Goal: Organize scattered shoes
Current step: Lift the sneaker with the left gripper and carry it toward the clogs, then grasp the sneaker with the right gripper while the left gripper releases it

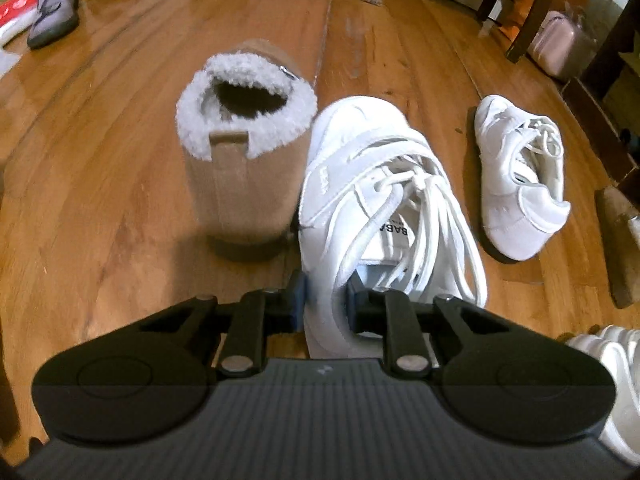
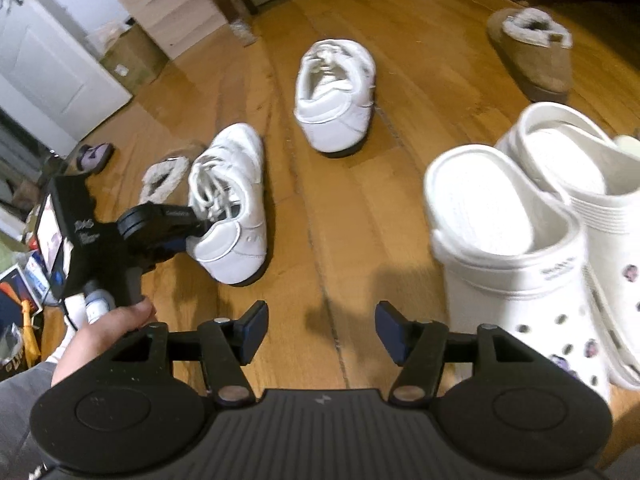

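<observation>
My left gripper (image 1: 326, 300) is shut on the heel collar of a white lace-up sneaker (image 1: 380, 208), which rests on the wood floor next to a tan fleece-lined boot (image 1: 244, 152). The matching white sneaker (image 1: 520, 176) lies to the right. In the right wrist view the left gripper (image 2: 196, 232) grips the held sneaker (image 2: 232, 200) at its heel, with the second sneaker (image 2: 336, 96) farther away. My right gripper (image 2: 322, 332) is open and empty above bare floor, left of two white clogs (image 2: 516, 240).
A second tan fleece boot (image 2: 532, 52) lies at the far right. Grey slippers (image 1: 56, 12) sit at the far left. Chair legs (image 1: 528, 8) and a pink case (image 1: 560, 44) stand at the back right. Boxes (image 2: 132, 56) and a white door (image 2: 52, 72) line the wall.
</observation>
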`<state>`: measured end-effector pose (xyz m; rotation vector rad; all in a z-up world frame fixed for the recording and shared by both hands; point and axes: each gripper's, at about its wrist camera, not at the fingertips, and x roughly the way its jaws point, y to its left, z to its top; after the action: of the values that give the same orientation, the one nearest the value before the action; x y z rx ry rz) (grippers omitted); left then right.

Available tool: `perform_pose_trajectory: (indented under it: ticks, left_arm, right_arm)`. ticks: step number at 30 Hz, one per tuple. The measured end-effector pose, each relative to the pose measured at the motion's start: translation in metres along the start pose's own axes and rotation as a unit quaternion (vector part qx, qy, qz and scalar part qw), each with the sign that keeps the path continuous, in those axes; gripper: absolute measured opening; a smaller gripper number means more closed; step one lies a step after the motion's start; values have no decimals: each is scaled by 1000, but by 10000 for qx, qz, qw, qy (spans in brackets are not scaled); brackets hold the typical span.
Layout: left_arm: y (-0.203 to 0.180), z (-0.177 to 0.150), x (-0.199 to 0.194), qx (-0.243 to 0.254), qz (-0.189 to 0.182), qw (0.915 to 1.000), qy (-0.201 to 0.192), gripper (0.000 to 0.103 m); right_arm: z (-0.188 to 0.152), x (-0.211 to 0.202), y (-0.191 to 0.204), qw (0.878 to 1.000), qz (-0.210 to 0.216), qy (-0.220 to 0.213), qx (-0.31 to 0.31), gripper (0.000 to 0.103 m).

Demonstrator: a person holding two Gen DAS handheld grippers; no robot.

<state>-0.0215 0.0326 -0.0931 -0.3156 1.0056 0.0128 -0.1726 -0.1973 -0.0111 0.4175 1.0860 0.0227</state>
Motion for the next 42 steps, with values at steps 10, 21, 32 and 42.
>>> perform_pose_trajectory:
  ticks: [10, 21, 32, 42]
  left_arm:
    - [-20, -61, -36, -170, 107, 9996, 206, 19]
    - [-17, -105, -92, 241, 164, 9983, 510, 16]
    - [-3, -101, -79, 517, -513, 9719, 2236, 82]
    - [46, -72, -95, -142, -1402, 9663, 2155, 100]
  right_arm:
    - [-6, -25, -32, 9967, 362, -300, 657, 70]
    - [-8, -19, -30, 9971, 524, -111, 544, 70]
    - [-15, -42, 34, 9814, 208, -576, -1818, 59]
    - [1, -24, 96, 8680, 779, 254, -4897, 29]
